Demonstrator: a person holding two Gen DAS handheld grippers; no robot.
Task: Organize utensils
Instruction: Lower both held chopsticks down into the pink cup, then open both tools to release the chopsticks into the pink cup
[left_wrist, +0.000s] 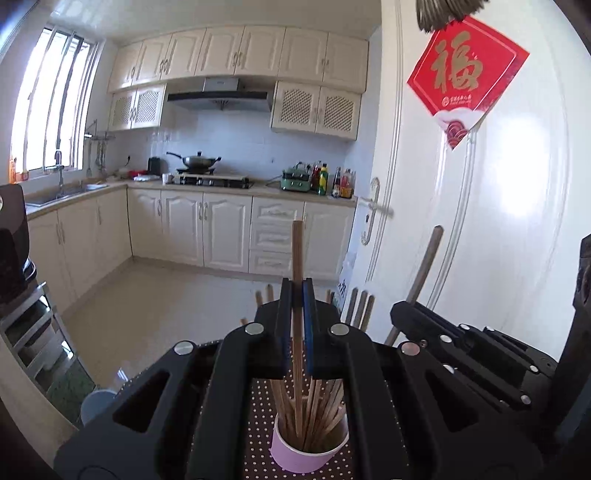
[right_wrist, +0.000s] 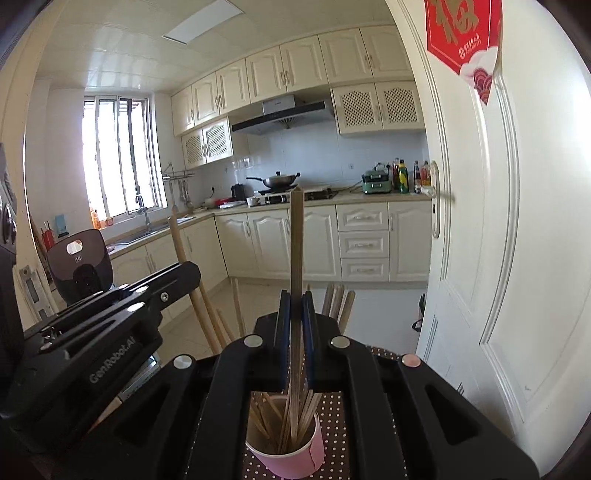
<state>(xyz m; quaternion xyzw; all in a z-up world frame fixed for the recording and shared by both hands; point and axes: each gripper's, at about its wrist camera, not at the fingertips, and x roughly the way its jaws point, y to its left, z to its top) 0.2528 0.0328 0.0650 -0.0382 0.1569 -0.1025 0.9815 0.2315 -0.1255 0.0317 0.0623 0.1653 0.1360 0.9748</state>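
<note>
A pink paper cup (left_wrist: 308, 448) (right_wrist: 286, 456) holding several wooden chopsticks stands on a brown polka-dot cloth (left_wrist: 258, 406) right under both grippers. My left gripper (left_wrist: 297, 291) is shut on one light wooden chopstick (left_wrist: 297, 251), held upright with its lower end inside the cup. My right gripper (right_wrist: 296, 299) is shut on a darker chopstick (right_wrist: 296, 240), also upright with its lower end in the cup. Each gripper shows in the other's view: the right gripper (left_wrist: 406, 308) with its chopstick (left_wrist: 428, 262), the left gripper (right_wrist: 184, 269) with its chopstick (right_wrist: 176, 240).
A white door (left_wrist: 498, 221) with a red paper sign (left_wrist: 465, 70) stands close on the right. A black appliance (right_wrist: 79, 266) and a metal rack (left_wrist: 33, 332) are at the left. A pale bin (left_wrist: 96, 406) sits on the floor. Kitchen cabinets (left_wrist: 192, 229) lie beyond.
</note>
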